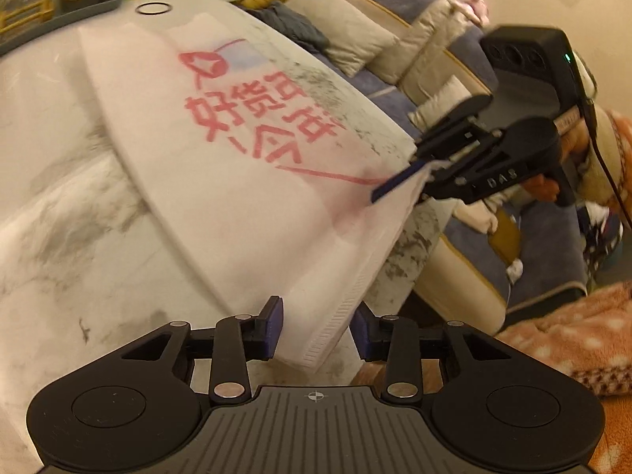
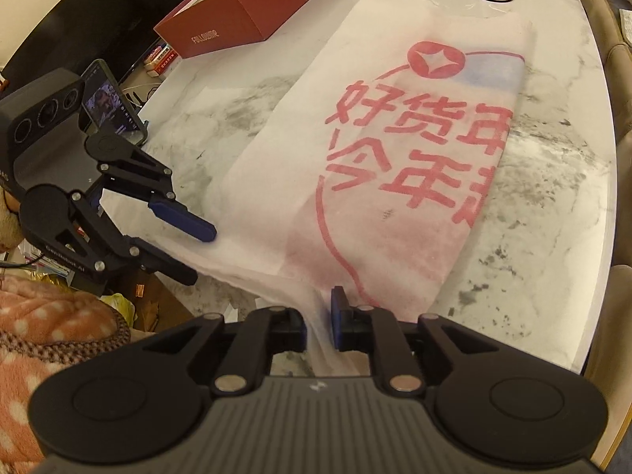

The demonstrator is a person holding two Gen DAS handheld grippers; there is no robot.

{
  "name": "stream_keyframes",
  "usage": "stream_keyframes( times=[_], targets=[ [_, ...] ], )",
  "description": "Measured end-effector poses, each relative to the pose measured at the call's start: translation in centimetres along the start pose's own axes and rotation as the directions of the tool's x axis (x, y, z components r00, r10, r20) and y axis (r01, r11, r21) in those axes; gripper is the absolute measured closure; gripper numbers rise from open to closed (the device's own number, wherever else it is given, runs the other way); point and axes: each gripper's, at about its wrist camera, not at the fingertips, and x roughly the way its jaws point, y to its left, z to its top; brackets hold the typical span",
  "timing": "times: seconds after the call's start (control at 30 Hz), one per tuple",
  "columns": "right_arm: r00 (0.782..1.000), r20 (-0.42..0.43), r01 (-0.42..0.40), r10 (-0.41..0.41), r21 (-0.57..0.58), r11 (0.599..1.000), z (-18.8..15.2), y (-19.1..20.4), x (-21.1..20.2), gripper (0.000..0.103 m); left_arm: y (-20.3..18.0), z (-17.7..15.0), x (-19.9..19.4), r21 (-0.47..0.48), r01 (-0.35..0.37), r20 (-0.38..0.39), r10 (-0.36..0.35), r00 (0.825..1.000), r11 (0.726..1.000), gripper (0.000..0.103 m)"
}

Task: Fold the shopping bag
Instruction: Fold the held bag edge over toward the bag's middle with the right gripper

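A: Where is the shopping bag (image 2: 395, 166)?

B: Flat on the marble bench (image 2: 553, 197), its near end hanging over the bench's near edge. It looks thin, soft and light.

A: The grip?

B: Right gripper (image 2: 318, 326) nips bunched fabric there. Left gripper (image 1: 316, 328) straddles the hemmed corner, pads apart. Hems seem the safest hold.

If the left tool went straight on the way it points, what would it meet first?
Probably the white shopping bag: its near edge already lies between the left tool jaws, with the marble table under it. Depth is unclear.
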Motion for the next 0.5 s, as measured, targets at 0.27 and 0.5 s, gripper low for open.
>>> stream_keyframes(
  times=[0.27,0.5],
  targets=[
    [1.000,0.003,-0.010,0.009,0.131,0.991,0.1,-1.8,-0.3,0.092,0.3,1.2,-1.9,-0.019,-0.096,0.143,0.098,0.985,0.995,0.065],
    [0.999,-0.014,-0.039,0.042,0.208,0.977,0.2,-3.2,0.4,0.095,-2.7,1.8,-4.0,0.108,-0.184,0.226,0.156,0.962,0.977,0.065]
  ],
)
